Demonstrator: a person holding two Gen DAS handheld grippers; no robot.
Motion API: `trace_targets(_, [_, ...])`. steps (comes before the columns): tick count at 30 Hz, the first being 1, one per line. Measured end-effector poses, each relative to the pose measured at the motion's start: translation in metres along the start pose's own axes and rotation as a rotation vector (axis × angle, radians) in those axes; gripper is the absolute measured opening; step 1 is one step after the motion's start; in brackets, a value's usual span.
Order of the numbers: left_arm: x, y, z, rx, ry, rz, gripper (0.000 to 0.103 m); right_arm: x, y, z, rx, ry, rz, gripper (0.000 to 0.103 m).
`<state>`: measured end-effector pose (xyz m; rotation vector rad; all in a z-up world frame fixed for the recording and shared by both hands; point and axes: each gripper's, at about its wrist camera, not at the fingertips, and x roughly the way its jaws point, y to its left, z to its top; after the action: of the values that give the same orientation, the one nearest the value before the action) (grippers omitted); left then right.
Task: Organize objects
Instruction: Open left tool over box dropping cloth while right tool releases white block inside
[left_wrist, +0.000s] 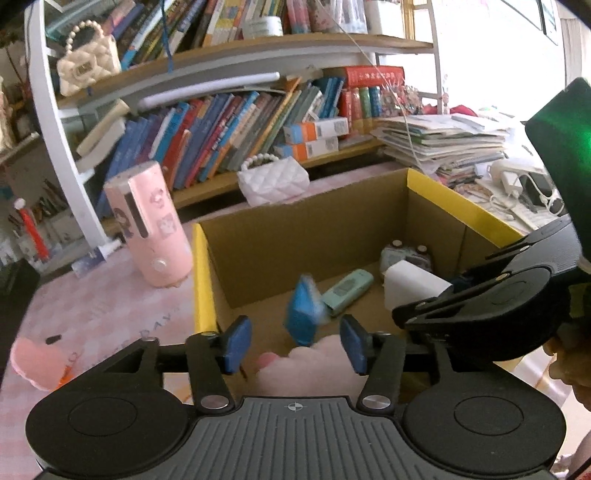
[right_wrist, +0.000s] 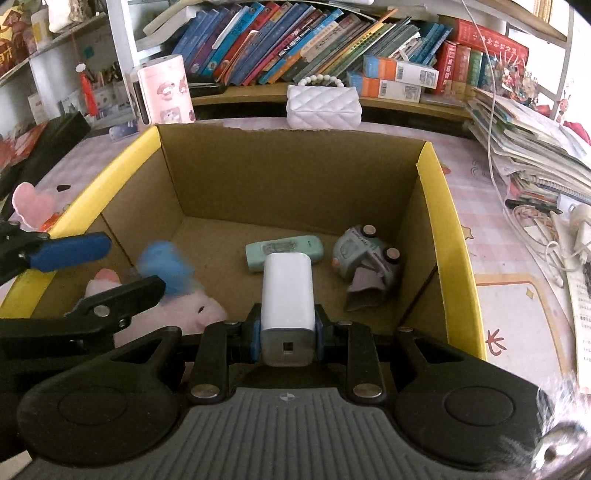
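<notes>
Hovering over the open brown cardboard box with yellow-edged flaps (right_wrist: 437, 206), set on a pink checked tablecloth (right_wrist: 480, 192). Gaping apart: left gripper (left_wrist: 293, 345), blue pads (left_wrist: 236, 343) spread, nothing pinched between them. Showing as a motion-blurred smear just beyond those pads, a small blue object (left_wrist: 304, 314), touching neither pad; too blurred to tell what it is. Lying beneath it at the box's near-left corner, a pink plush toy (right_wrist: 177, 314).

Pinching a white rounded rectangular power-bank-like block (right_wrist: 287, 299) by its near end: right gripper (right_wrist: 287, 338), pads pressing its two sides, block pointing out over the box floor. Resting on that floor past the block, a mint-green remote control (right_wrist: 284, 247); lying tipped over near the right wall, a grey-green toy car with wheels upward (right_wrist: 364, 254), lettering on it too small to read.

Standing outside the box by its far-left corner, a pink cylindrical container with cartoon stickers (right_wrist: 164, 92). Sitting behind the far wall, a white quilted handbag with a pearl handle (right_wrist: 323, 103). Reading "DAY" in faint print on the cloth in the left wrist view; spine titles on the shelved books (right_wrist: 295, 40) not legible.
</notes>
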<state>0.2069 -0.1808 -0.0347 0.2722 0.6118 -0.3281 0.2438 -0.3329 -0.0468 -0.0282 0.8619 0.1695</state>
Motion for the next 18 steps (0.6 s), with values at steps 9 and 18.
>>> trace_targets(9, [-0.035,0.011,-0.004,-0.078,-0.079,-0.012,0.075,-0.023,0.002,-0.005,0.05,-0.079,-0.034,0.036])
trace_targets(18, [-0.075,0.021,-0.018,-0.149,-0.153,-0.002,0.084,-0.065,0.015,-0.021,0.113,-0.199,-0.101,0.049])
